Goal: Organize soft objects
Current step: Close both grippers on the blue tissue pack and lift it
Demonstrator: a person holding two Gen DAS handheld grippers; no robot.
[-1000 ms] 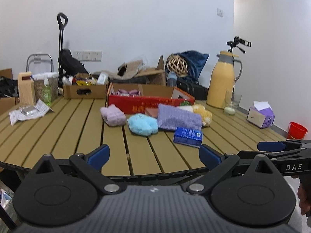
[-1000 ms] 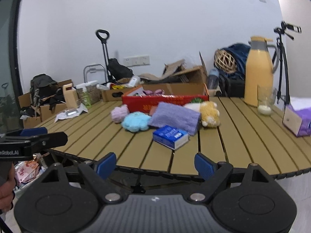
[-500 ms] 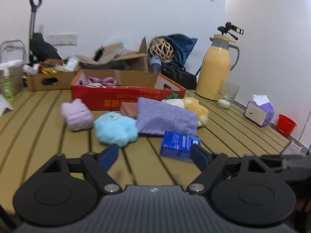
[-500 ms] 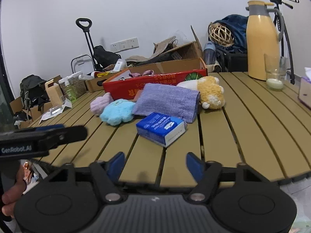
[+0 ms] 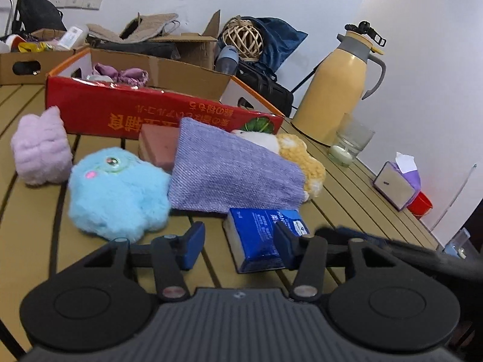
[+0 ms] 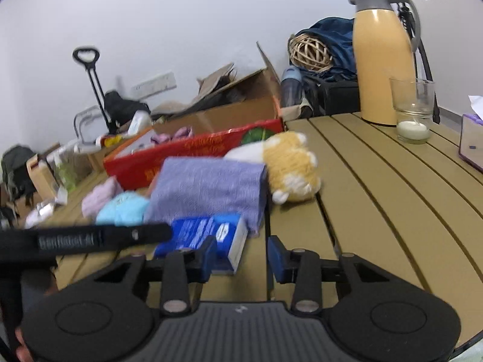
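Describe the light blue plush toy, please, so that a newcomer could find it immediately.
Find the red cardboard box on the slatted table. In front of it, between a pink plush and a purple cloth, lies the light blue plush toy, the only one with a face.

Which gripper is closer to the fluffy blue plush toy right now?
Left. The left gripper sits just in front of the blue plush, to its right; the right gripper is farther right, beyond the blue packet. Both are closing, empty.

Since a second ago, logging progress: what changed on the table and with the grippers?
Both grippers came in low toward the pile, jaws closing; left gripper and right gripper hold nothing. The blue pack, purple cloth and blue plush lie unmoved.
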